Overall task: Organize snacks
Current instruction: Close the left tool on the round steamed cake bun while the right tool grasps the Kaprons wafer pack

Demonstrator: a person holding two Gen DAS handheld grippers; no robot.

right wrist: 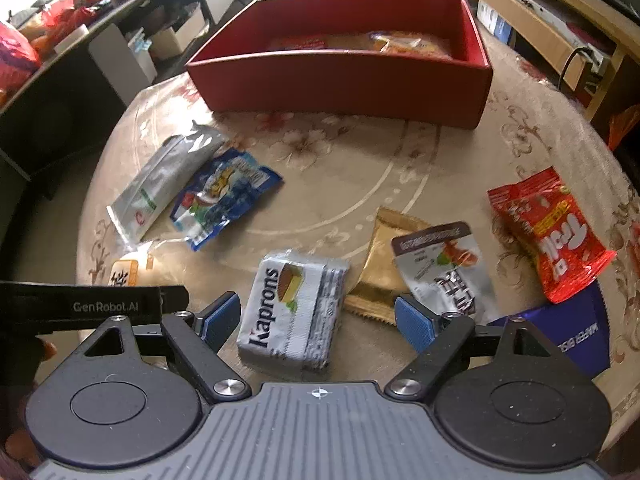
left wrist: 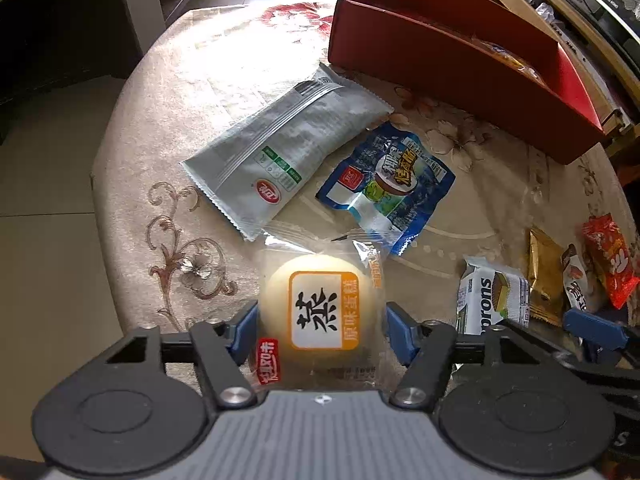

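My left gripper (left wrist: 322, 320) has its blue pads on both sides of a clear-wrapped steamed cake (left wrist: 320, 312) with an orange label, pressing its sides. The cake rests at the near edge of the round table. My right gripper (right wrist: 316, 320) is open, its fingers on either side of a silver Kaprons wafer pack (right wrist: 292, 308), not touching it. The red box (right wrist: 344, 68) stands at the far side and holds a few orange snack packs (right wrist: 408, 44). It also shows in the left wrist view (left wrist: 448, 64).
On the floral tablecloth (right wrist: 400, 160) lie a silver pouch (left wrist: 280, 152), a blue bag (left wrist: 388, 184), a gold packet (right wrist: 384, 272), a white-brown pouch (right wrist: 444, 268), a red bag (right wrist: 548, 232) and a dark blue pack (right wrist: 576, 332). Shelves and furniture surround the table.
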